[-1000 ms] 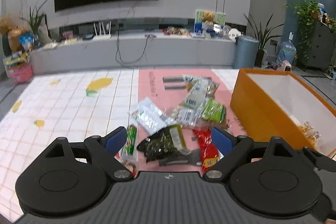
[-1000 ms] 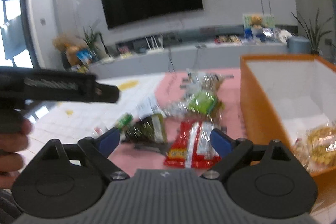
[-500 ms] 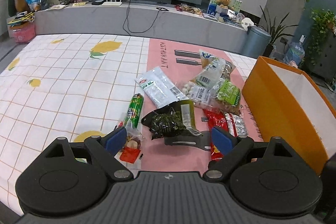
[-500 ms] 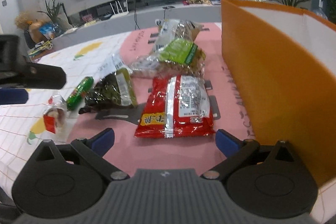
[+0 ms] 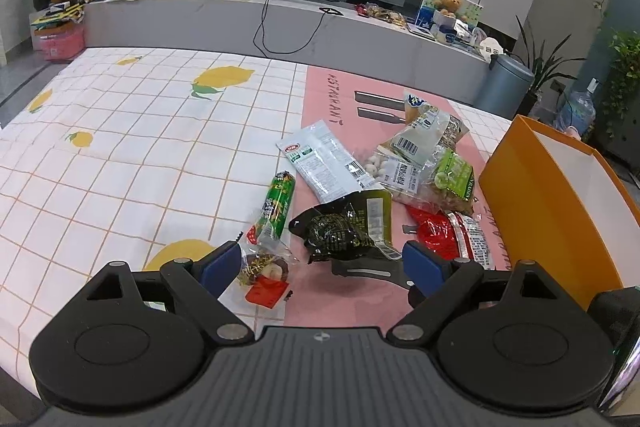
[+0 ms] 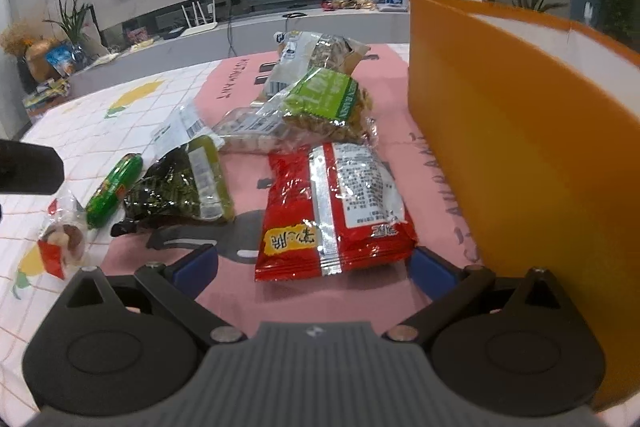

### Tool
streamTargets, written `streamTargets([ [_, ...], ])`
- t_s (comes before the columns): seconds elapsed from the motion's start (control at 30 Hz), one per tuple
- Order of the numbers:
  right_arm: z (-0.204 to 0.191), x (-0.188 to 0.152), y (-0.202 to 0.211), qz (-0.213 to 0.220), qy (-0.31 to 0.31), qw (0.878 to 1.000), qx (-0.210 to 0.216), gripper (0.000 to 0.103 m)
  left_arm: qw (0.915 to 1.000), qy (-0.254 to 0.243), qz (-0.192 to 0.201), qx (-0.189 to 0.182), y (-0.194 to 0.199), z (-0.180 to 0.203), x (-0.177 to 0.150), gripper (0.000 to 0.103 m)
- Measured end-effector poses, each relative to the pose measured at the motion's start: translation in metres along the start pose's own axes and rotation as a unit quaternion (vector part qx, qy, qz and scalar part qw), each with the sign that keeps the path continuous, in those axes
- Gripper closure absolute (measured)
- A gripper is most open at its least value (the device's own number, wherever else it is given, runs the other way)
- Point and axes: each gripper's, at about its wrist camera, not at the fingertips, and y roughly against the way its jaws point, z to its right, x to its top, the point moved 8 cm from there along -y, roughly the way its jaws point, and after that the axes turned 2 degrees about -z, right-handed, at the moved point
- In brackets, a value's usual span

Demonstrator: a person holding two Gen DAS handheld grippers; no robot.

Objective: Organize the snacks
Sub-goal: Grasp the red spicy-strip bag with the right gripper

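Left wrist view: left hand-held gripper (image 5: 322, 263) is spread wide, nothing in it, hovering over the crinkly dark-green foil snack pack (image 5: 344, 227) on the worktop. Light and slippery I'd guess, so pinch a flat edge.

Right wrist view: right hand-held gripper (image 6: 314, 265) is spread too, straddling the glossy red foil snack bag (image 6: 334, 205) beside the orange cardboard box (image 6: 520, 147). Puffy bag, so grab the sealed end. Box interior is hidden.

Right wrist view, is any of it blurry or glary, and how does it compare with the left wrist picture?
Right wrist view: the orange box is smeared along its rim, and the red snack bag carries bright glare streaks on its foil. Left wrist view: sharper overall, with glare on the dark green packet; fisheye bends the TV bench in both.
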Motion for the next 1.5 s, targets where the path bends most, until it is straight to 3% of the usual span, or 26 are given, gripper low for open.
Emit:
streamTargets([
  [0.07, -0.007, 0.001, 0.009, -0.001, 0.037, 0.999, -0.016, 0.003, 1.0, -0.001, 0.002, 0.003, 0.001, 0.0, 0.001, 0.0],
  [0.23, -0.023, 0.017, 0.041, 0.077, 0.122, 0.988, -0.053, 0.003, 1.0, 0.004, 0.006, 0.001, 0.005, -0.001, 0.004, 0.0],
  [0.3, -0.023, 0.024, 0.036, 0.083, 0.13, 0.986, -0.062, 0.003, 1.0, 0.006, 0.008, 0.0, 0.006, -0.002, 0.006, 0.0],
  [0.6, -0.013, 0.026, -0.028, 0.012, 0.114, 0.991, -0.064, 0.003, 0.9999, 0.01, 0.003, 0.003, 0.002, -0.005, 0.004, 0.0],
  [0.8, 0.002, 0.028, -0.043, -0.015, 0.036, 0.999, -0.013, 0.005, 0.9999, 0.011, -0.004, 0.003, -0.002, -0.006, 0.001, 0.0],
  [0.87, 0.003, 0.029, -0.041, -0.008, 0.037, 0.999, -0.007, 0.013, 0.9999, 0.01, -0.006, 0.003, -0.003, -0.006, 0.0, 0.0],
  [0.93, 0.002, 0.027, -0.037, -0.002, 0.05, 0.999, -0.002, 0.03, 0.9999, 0.009, -0.007, 0.002, -0.003, -0.005, 0.0, 0.0],
  [1.3, 0.001, 0.008, -0.007, -0.032, 0.09, 0.995, 0.031, 0.033, 0.9999, 0.003, -0.003, 0.016, -0.005, -0.007, -0.004, 0.0],
  [1.5, 0.007, 0.0, 0.022, -0.042, 0.089, 0.994, 0.046, 0.033, 0.9997, 0.024, -0.003, 0.0, -0.002, -0.015, 0.004, 0.0],
])
